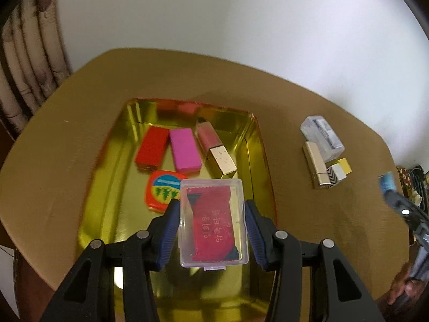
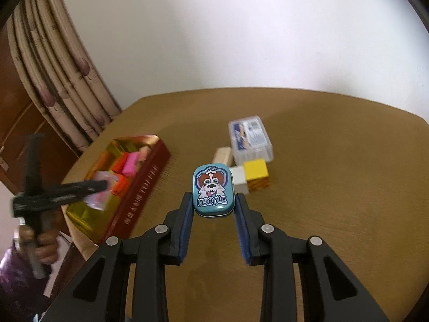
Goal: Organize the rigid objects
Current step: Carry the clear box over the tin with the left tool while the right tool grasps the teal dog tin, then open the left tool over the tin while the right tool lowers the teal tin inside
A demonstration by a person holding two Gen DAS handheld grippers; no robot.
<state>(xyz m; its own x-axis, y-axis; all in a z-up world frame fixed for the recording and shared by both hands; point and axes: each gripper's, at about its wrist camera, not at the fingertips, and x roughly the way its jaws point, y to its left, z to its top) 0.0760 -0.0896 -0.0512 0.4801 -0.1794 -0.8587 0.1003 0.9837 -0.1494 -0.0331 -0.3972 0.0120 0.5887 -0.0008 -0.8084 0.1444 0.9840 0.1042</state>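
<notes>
Two loads mid-carry: left gripper (image 1: 211, 225) clenched on clear plastic case (image 1: 213, 222) above gold tray (image 1: 257, 145), right gripper (image 2: 214, 209) grasping teal dog-print tin (image 2: 213, 190), tray at nine o'clock, next needing lowering and release.

Clear case (image 1: 213, 222) above gold tray (image 1: 257, 145), teal tin (image 2: 213, 194) lifted

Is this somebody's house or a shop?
Probably a room in a home: a flowery curtain beside a wooden door, a plain white wall, and a brown table of small household things.
</notes>
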